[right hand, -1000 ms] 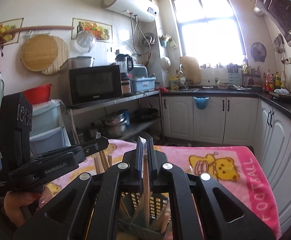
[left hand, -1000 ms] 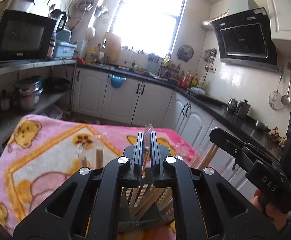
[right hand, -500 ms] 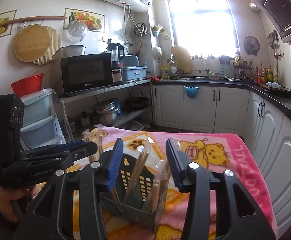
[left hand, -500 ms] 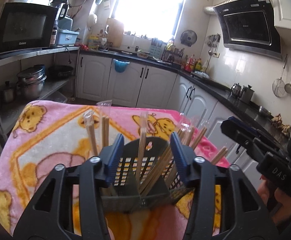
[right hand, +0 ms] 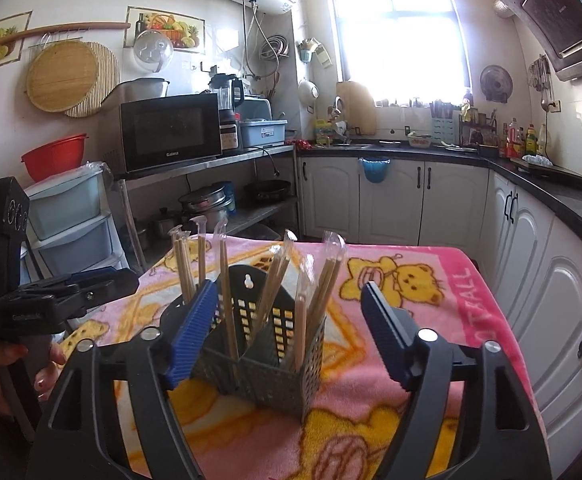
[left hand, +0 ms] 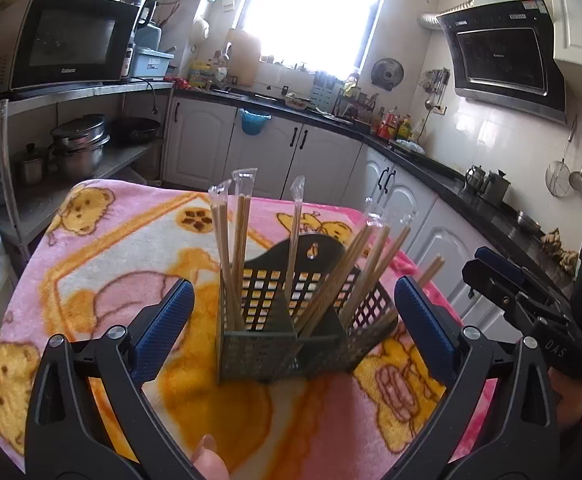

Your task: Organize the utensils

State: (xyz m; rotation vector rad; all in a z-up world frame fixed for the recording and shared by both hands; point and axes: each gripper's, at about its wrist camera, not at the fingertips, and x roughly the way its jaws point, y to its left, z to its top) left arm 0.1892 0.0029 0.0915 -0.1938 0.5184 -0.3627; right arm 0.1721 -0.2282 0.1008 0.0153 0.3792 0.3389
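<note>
A dark perforated utensil holder (left hand: 259, 352) (right hand: 259, 376) stands on a pink bear-print blanket (left hand: 111, 260) (right hand: 431, 280). Several chopsticks in clear sleeves (left hand: 243, 240) (right hand: 227, 300) stand or lean inside it. My left gripper (left hand: 293, 282) has its jaws opening wide; the holder shows between the blue pads (left hand: 163, 320), which touch nothing. My right gripper (right hand: 289, 286) is also opening, its pads (right hand: 387, 340) off the chopsticks and flanking the holder. Each gripper shows at the edge of the other's view: the right gripper (left hand: 507, 292), the left gripper (right hand: 91, 284).
The blanket covers a table whose far edge faces white kitchen cabinets (right hand: 391, 200). A metal shelf with a microwave (right hand: 167, 132) and pots (left hand: 79, 148) stands to the left. A black counter (left hand: 451, 184) runs along the right. A person's hand (right hand: 3, 364) holds the left gripper.
Both grippers were shut on a sleeved chopstick pair above the holder. Both have opened and let go, and the chopsticks now stand in the holder. Both grippers have drawn back and lowered.
</note>
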